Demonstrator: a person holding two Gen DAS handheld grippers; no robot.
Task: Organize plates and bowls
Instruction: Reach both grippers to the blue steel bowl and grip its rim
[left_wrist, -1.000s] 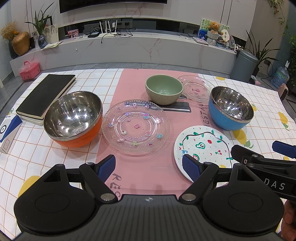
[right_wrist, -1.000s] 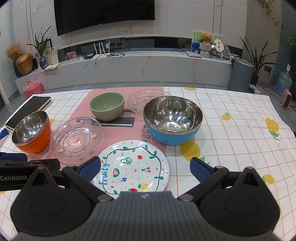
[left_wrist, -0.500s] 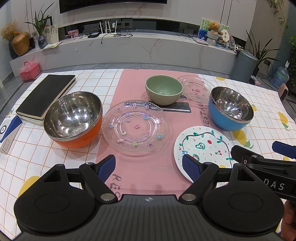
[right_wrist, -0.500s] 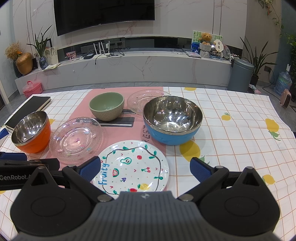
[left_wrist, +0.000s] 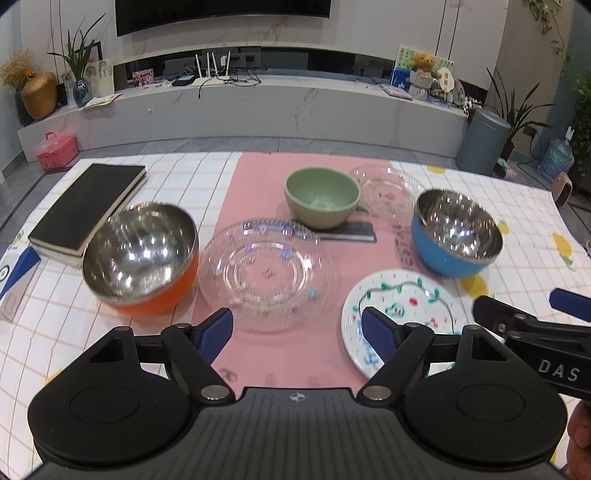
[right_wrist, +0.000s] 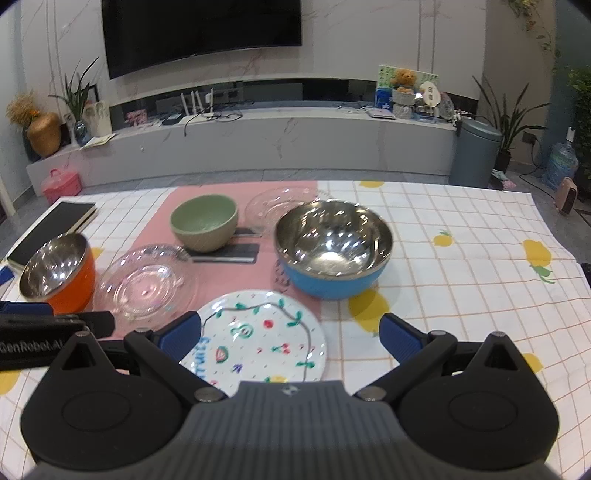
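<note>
Painted plate (right_wrist: 256, 338): white, fruit and vine pattern, blue hand-lettering along its near-left rim; I judge it to say "Fruity" but motion blur leaves it unsure. It lies flat, half on the pink runner (left_wrist: 255, 184), nearest to me, just ahead of my right claw (right_wrist: 290, 338). I take it as the landmark for what follows.

Blue bowl (right_wrist: 334, 249): steel-lined, upright, just behind the painted plate and to its right.

Large glass plate (left_wrist: 264, 271): clear, small coloured motifs, just left of the painted plate, on the runner.

Orange bowl (left_wrist: 142, 256): steel-lined, upright, further left, just beside the glass plate.

Green bowl (left_wrist: 321, 201): upright, behind the painted plate, resting on a dark flat strip (left_wrist: 347, 236).

Small glass plate (left_wrist: 388, 192): behind the painted plate, between the green and blue bowls.

All six pieces lie separately, none stacked; I judge the sorting not yet begun.

My right claw: released, fingers wide apart, grasping nothing, low over the painted plate's near edge, likely the first pick. My left claw (left_wrist: 297, 334): likewise released and empty, facing the large glass plate.

Writing: "DAS" on the right claw's side, "GenRobot.AI" on the left claw's.

Black book (left_wrist: 88, 206): far left of the painted plate, beyond the orange bowl.
</note>
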